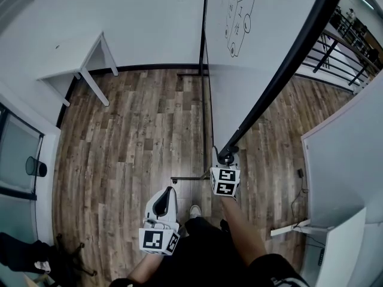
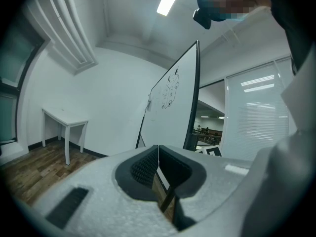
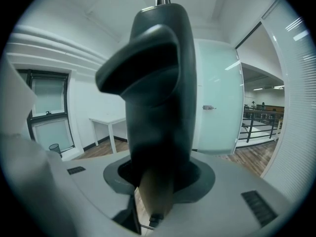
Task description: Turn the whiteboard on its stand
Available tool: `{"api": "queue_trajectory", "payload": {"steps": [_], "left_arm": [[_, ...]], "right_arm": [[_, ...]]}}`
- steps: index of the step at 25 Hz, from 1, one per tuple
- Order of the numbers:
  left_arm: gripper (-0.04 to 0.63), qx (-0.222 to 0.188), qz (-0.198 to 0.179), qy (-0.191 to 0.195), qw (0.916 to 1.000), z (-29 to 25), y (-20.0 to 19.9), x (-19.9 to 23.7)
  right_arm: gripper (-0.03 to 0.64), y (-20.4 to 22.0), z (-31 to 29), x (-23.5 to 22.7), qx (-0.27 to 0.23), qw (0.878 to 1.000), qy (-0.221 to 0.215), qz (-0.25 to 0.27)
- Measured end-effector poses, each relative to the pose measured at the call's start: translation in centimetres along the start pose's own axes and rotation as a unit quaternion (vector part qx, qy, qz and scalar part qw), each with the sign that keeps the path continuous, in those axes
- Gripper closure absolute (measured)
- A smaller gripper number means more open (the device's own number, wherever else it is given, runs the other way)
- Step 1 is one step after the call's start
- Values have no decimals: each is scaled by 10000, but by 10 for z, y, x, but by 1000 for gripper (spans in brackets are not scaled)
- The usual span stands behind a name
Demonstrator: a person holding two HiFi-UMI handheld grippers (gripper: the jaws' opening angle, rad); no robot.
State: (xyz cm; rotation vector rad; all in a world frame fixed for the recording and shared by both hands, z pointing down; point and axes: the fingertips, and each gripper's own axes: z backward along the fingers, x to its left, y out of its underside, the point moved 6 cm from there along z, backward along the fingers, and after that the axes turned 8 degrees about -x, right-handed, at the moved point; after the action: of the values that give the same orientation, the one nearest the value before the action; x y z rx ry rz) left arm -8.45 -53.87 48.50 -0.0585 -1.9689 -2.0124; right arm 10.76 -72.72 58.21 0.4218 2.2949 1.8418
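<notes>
Found the whiteboard (image 1: 257, 58) on its stand (image 1: 204, 88) on the wood floor (image 1: 131, 136), directly ahead of the person and well apart from the white desk (image 1: 81, 70) by the wall. Noted a line drawing (image 1: 239, 14) on the board's white face. Traced the dark frame (image 1: 281, 70) from upper right down to a rounded corner at the right claw (image 1: 226, 159).

Confirmed in the right gripper view: right claw (image 3: 158, 179) clamped on that frame (image 3: 158, 83), with the dark bar filling the gap between the jaws and rising through the centre.

Found the left claw (image 1: 164, 199) lower and to the left, near the person's legs, apart from board and stand, touching nothing. Confirmed in the left gripper view: left claw (image 2: 158, 169) with jaws pressed together and nothing between them. Sighted the whiteboard (image 2: 173, 107) ahead of it, nearly edge-on, and the desk (image 2: 61, 120) at left against the wall.

Logged a stand foot (image 1: 188, 177) flat on the floor, just left of the right claw. Could not judge the board's tilt from any view.

Also noted a dark bin (image 1: 36, 167) at far left and a railing (image 1: 341, 58) at far right.
</notes>
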Motion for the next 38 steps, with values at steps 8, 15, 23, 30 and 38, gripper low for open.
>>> {"api": "queue_trajectory", "payload": {"steps": [8,15,23,30,38], "left_arm": [[577,10,3,112,9999,41,-6,2],[577,-66,-48,230,9997,78,-12,6],[577,-131,-75,127,9998,129,-26,14],[577,-150,-49,110,9998,180,-19,18],[577,-209,-41,-10,9998,237,-28,11]], "right_arm": [[463,7,32,10,19,10000,11,4],[462,14,56,53,-66,10000,-26,-56],[462,15,93,94,-124,9998,-7,-140],[462,30,124,128,-177,9997,3,-148],[462,30,156,145,-129,9997,4,-198]]}}
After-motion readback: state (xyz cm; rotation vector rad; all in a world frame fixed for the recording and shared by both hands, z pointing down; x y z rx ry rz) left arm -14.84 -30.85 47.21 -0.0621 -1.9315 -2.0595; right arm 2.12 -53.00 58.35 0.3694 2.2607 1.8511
